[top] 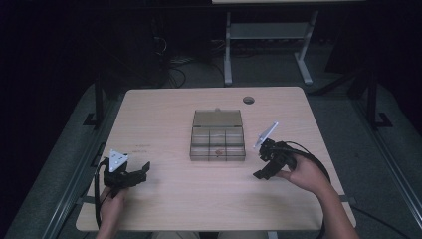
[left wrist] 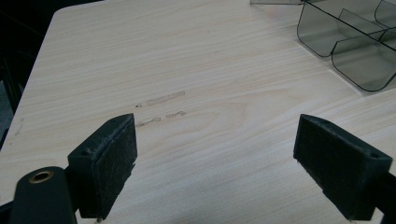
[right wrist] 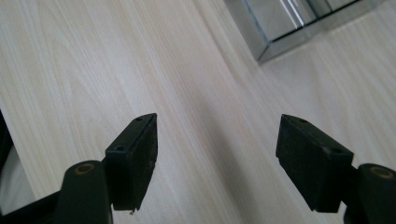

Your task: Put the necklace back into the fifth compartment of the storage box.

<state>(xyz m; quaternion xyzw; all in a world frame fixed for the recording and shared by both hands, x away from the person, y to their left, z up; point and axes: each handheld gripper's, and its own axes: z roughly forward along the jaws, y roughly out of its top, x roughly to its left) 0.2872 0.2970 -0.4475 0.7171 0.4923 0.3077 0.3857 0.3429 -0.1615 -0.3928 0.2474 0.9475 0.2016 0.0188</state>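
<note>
A: The wooden surface (top: pixel 164 199) is carrying just one thing, the smoky clear compartment box (top: pixel 218 135), which is sitting in the middle with its lid (top: pixel 217 118) folded back away from the person.

B: And the long axis of that box is running left to right across the surface, so both grippers are facing a long front wall.

A: Right. The left gripper (top: pixel 145 171) is hovering low at the near left, fingers (left wrist: pixel 108 165) released and wide apart, nothing between them. From its own view the box (left wrist: pixel 348 42) is lying ahead and off to the right.

B: The right gripper (top: pixel 261 175) is looking nearer to me. It is sitting just off the box's near right corner, fingers (right wrist: pixel 133 161) spread open too, gripping nothing, and the box corner (right wrist: pixel 299 25) is showing just ahead of them.

A: Agreed, the right hand is having the shorter reach. The left is standing well apart from the box.

B: Smallest of all, a small reddish item (top: pixel 217 150) is resting in the front middle compartment. I'm not making out what it is.
</note>
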